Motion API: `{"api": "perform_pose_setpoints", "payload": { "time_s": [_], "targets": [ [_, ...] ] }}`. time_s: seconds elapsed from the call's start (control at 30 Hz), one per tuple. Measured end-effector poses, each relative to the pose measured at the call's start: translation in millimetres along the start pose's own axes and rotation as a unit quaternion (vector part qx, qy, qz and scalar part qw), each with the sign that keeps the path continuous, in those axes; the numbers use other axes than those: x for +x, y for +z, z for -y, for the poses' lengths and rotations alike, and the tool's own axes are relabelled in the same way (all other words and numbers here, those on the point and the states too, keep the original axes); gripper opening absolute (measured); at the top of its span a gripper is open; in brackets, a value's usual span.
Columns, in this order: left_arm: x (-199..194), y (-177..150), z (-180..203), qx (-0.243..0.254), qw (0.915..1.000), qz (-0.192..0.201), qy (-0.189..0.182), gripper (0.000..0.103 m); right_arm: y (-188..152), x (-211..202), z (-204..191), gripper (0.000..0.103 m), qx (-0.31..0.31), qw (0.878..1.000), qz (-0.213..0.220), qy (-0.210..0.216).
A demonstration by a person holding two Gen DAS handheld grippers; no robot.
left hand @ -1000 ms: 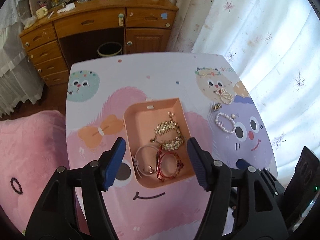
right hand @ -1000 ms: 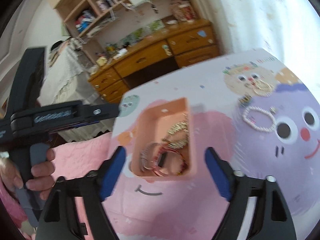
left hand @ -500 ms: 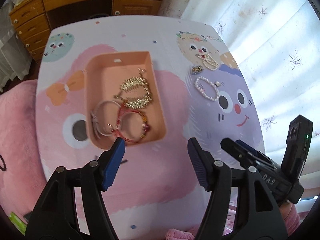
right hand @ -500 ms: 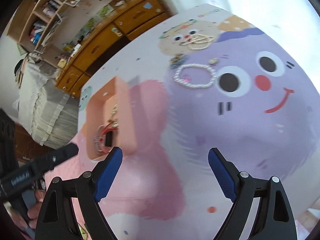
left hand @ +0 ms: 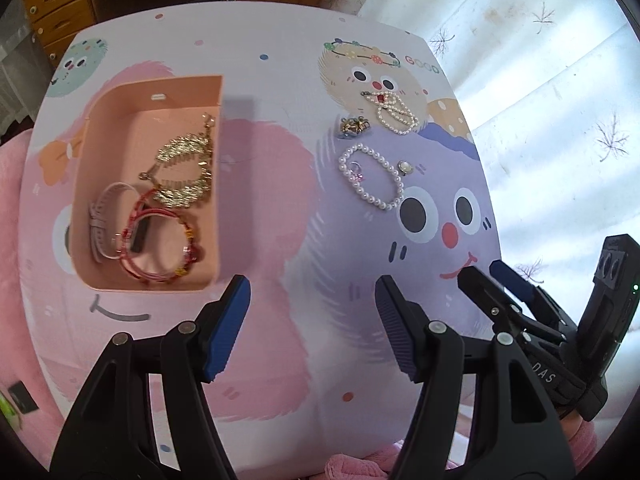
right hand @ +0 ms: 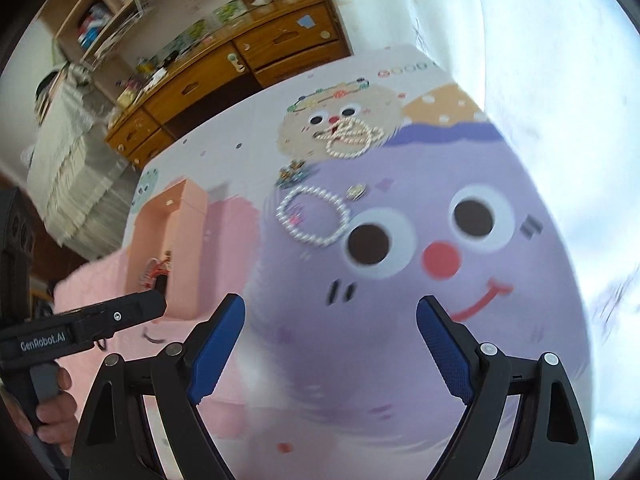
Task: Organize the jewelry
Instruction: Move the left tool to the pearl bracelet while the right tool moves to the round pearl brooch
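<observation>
Writing on counter: "GOOD" in coloured letters at the far right corner, beside a cream cartoon face
Writing on left gripper: "GenRobot.AI" in white along its body, read from the right wrist view; fingers released, nothing between them, over the pink print near the tray
Writing on right gripper: "DAS" on its body, seen from the left wrist view; fingers spread wide, empty, above the purple smiling face
Tray: peach, left side of counter, holding a gold bracelet, a red cord bracelet and a pale pink band
Loose jewelry: pearl bracelet right of tray; pearl strand farther off on the cream face; small brooch between them; pearl stud just beside the bracelet
</observation>
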State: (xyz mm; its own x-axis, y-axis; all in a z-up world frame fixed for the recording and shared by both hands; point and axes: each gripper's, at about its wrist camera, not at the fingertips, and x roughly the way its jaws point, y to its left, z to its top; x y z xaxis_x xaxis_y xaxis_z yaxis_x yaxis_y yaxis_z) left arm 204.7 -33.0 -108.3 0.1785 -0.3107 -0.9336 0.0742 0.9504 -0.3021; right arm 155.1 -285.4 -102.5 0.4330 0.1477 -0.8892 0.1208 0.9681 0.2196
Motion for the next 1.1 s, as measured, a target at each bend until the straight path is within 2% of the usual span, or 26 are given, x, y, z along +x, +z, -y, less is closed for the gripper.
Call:
{"api": "perform_pose_setpoints", "payload": {
  "time_s": [0.17, 0.33, 0.47, 0.6, 0.73, 0.8, 0.9, 1.03, 1.1],
  "targets": [
    [25.5, 7.9, 20.8, -0.024, 0.9995, -0.008, 0.015, 0.062, 16.8, 8.0, 21.8, 0.089, -0.062, 0.998, 0.012, -0.014],
    [44.0, 21.7, 37.6, -0.043, 0.9983, -0.014, 0.036, 0.062, 26.9, 21.2, 26.2, 0.088, -0.113, 0.993, 0.030, -0.016],
    [62.0, 34.3, 46.4, -0.058, 0.9973, -0.014, 0.043, 0.062, 35.2, 39.5, 22.9, 0.079, -0.179, 0.982, 0.058, -0.023],
    [82.5, 45.5, 51.5, -0.072, 0.9962, -0.017, 0.047, 0.060, 38.5, 62.6, 16.3, 0.070, -0.242, 0.968, 0.064, -0.037],
    [102.5, 55.9, 55.1, -0.082, 0.9944, -0.022, 0.063, 0.052, 39.4, 86.9, 13.7, 0.062, -0.271, 0.961, 0.051, -0.027],
    [111.6, 59.6, 55.0, -0.088, 0.9938, -0.028, 0.061, 0.047, 38.7, 94.4, 11.6, 0.054, -0.286, 0.956, 0.056, -0.031],
    [123.9, 64.5, 55.5, -0.096, 0.9933, -0.032, 0.056, 0.044, 40.5, 102.4, 8.7, 0.050, -0.303, 0.950, 0.066, -0.030],
    [129.9, 72.0, 63.2, -0.083, 0.9945, -0.010, 0.063, 0.038, 46.6, 109.7, 8.4, 0.046, -0.302, 0.951, 0.070, -0.016],
    [132.0, 74.9, 67.7, -0.071, 0.9945, -0.002, 0.076, 0.028, 49.0, 115.2, 8.3, 0.037, -0.300, 0.952, 0.063, -0.013]
  ]
}}
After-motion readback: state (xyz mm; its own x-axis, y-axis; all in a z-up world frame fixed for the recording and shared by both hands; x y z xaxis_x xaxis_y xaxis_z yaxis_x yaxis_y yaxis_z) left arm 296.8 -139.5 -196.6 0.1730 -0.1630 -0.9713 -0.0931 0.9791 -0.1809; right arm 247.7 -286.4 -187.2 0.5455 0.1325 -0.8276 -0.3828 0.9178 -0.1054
